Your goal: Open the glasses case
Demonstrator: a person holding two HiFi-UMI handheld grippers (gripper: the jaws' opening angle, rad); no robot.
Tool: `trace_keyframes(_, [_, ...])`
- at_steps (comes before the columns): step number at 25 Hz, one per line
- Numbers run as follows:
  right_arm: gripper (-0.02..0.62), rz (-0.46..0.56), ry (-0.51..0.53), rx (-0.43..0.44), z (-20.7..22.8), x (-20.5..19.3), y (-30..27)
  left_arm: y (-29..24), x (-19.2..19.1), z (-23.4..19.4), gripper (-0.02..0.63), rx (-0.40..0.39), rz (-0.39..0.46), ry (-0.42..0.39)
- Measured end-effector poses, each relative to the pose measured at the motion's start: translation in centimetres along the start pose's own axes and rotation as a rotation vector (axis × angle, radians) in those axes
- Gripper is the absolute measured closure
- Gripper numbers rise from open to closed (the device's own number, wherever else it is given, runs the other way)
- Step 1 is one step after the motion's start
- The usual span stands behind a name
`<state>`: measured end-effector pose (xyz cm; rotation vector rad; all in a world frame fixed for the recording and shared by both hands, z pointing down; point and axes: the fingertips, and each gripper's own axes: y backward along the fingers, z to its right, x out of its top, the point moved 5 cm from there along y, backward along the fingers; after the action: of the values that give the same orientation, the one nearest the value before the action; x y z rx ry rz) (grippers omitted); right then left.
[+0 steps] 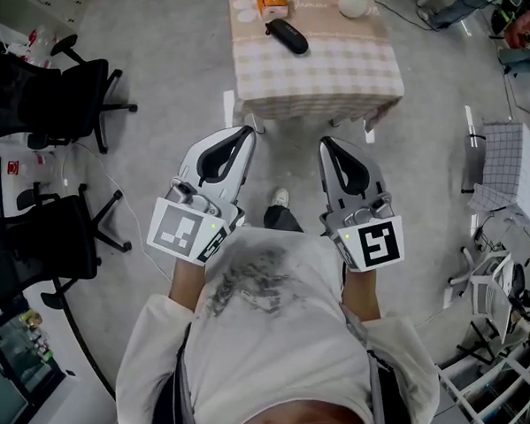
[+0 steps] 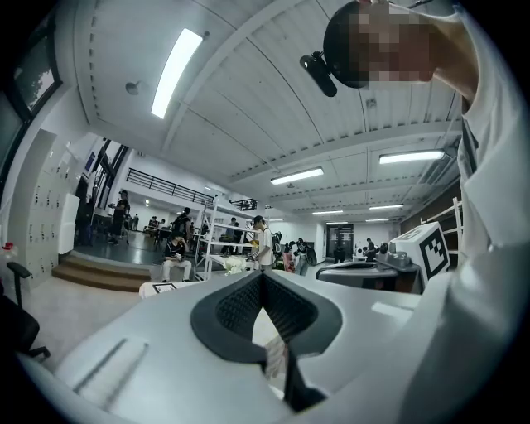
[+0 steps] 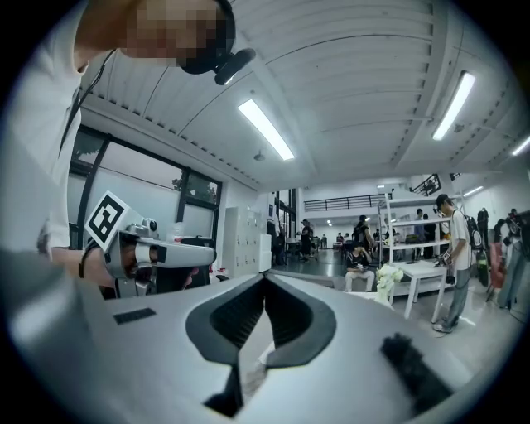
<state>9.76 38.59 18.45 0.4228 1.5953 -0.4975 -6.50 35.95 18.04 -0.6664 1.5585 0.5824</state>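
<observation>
Shirt nearest; left tool, right tool level ahead, jaws pressed together, empty.

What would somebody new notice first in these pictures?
The left gripper and right gripper, white with marker cubes, sit side by side mid-picture in the head view, both shut and empty. Ahead of them stands a table with a checked cloth, and on it lies the black glasses case, apart from both.

Pale grey concrete floor all round. At twelve o'clock, a small table under a beige checked cloth; at nine, two black swivel office chairs. Long fluorescent strip lights cross the white ribbed ceiling.
</observation>
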Motion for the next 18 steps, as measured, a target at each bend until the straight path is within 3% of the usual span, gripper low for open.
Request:
trace_keyframes(11, [0.580,0.009,0.006,0.047,7.1,-0.1,-2.6,-7.4,0.5,-0.7,0.598,0.033,-0.006,-0.019])
trace_keyframes(18, [0.580,-0.003,-0.008,0.059,9.4,-0.6,-5.2,-10.1,0.4,-2.2,0.598,0.037,-0.027,-0.019])
